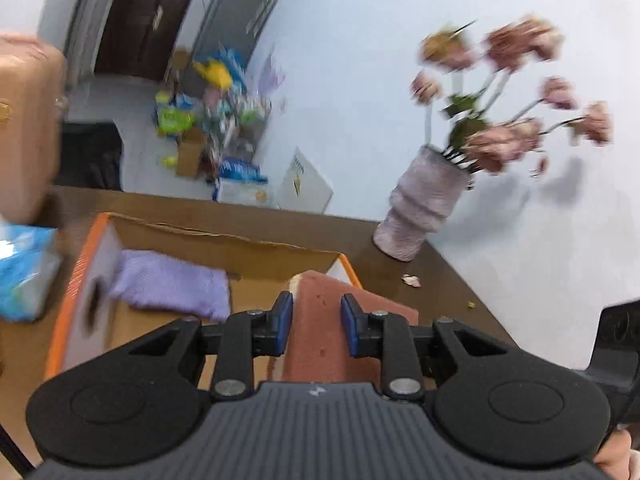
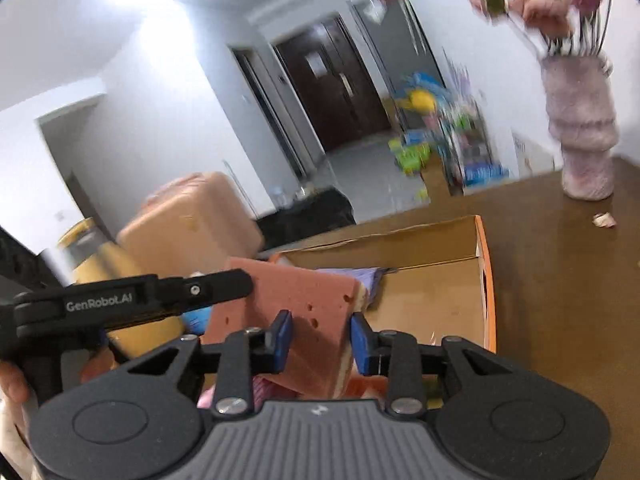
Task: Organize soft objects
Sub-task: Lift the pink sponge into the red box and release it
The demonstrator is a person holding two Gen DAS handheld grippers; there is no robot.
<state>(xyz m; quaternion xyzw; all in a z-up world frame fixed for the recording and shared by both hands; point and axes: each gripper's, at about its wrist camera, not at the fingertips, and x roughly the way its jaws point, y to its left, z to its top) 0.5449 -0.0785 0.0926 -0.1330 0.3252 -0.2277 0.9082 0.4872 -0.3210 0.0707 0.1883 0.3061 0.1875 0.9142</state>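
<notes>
A pink sponge slab (image 1: 320, 320) with a pale edge sits between the blue pads of my left gripper (image 1: 316, 320), which is shut on it above the near side of an open cardboard box (image 1: 256, 252). A purple towel (image 1: 172, 284) lies in the box at its left. In the right wrist view the same sponge (image 2: 296, 312) is held between the pads of my right gripper (image 2: 320, 340) over the box (image 2: 440, 280). The left gripper's arm (image 2: 132, 300) crosses in from the left, touching the sponge's left end.
A pink ribbed vase (image 1: 420, 208) with pink flowers stands at the table's far right; it also shows in the right wrist view (image 2: 584, 132). A blue tissue pack (image 1: 24, 272) and a peach suitcase (image 1: 28, 120) are left of the box. A small scrap (image 1: 411, 280) lies on the brown table (image 1: 460, 300).
</notes>
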